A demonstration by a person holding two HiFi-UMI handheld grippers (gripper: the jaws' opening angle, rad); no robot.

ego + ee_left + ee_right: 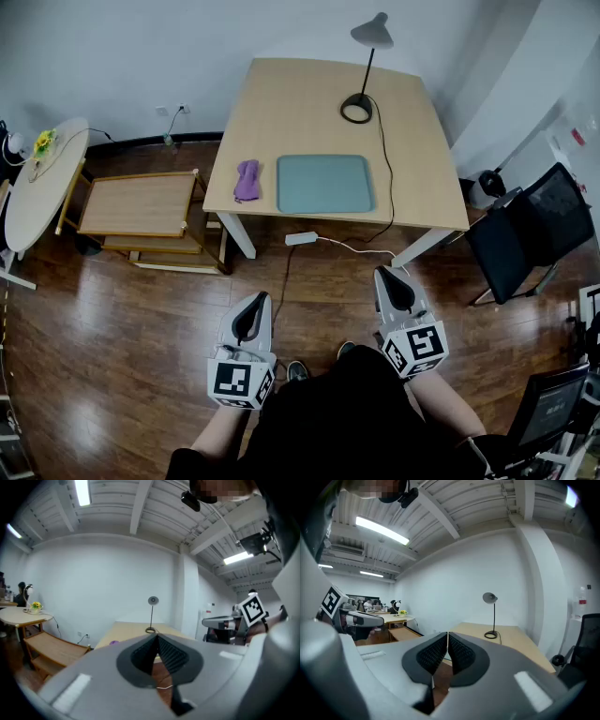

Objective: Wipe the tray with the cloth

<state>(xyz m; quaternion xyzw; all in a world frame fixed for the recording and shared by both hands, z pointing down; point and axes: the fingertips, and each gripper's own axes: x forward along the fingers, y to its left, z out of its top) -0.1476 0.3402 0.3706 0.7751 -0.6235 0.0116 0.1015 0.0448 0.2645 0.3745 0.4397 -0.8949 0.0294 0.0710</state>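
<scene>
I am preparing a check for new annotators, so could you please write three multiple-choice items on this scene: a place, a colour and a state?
1. Where does the cloth lie? A) on the tray B) on the table, left of the tray C) under the table
2. What colour is the cloth? A) purple B) yellow C) white
3. How do the jaws of the left tool stand? A) wide apart B) closed on the cloth C) together, empty
Answers: B, it rests on bare wood beside the tray; A, purple in the head view; C, the pads meet with nothing between.
</scene>
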